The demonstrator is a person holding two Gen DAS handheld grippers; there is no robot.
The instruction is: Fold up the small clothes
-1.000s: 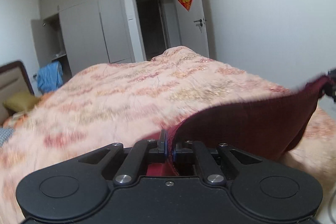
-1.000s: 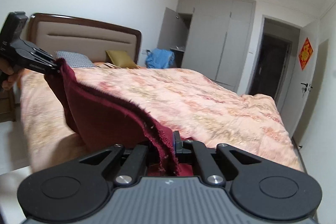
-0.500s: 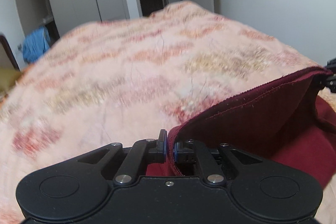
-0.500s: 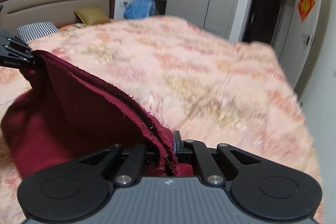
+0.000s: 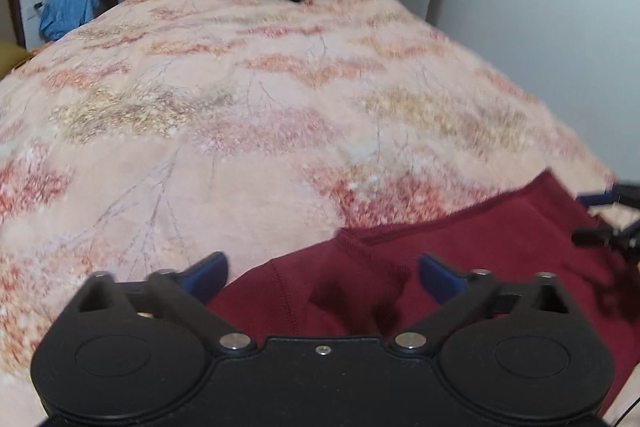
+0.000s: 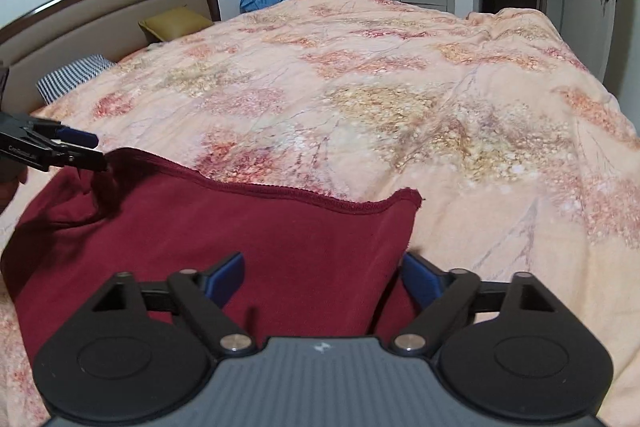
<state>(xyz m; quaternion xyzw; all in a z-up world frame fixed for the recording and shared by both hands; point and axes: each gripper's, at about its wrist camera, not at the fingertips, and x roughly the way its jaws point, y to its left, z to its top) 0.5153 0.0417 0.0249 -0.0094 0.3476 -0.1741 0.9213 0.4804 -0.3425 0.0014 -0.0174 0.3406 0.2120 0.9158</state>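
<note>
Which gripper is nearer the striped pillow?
Left. The left gripper sits at the garment's headboard-side corner, toward the striped pillow; the right gripper is farther.

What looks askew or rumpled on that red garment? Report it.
The dark red garment lies on the bedspread with its left side bunched into folds near the left claw; the hemmed far edge runs wavy and ends in a curled corner. No damage is visible.

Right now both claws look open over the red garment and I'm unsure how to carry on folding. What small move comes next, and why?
Probably lower the right claw and close it on the dark red garment's corner by the hemmed edge. The garment lies spread on the bedspread, and both claws, the left claw too, stand open and hold nothing.
</note>
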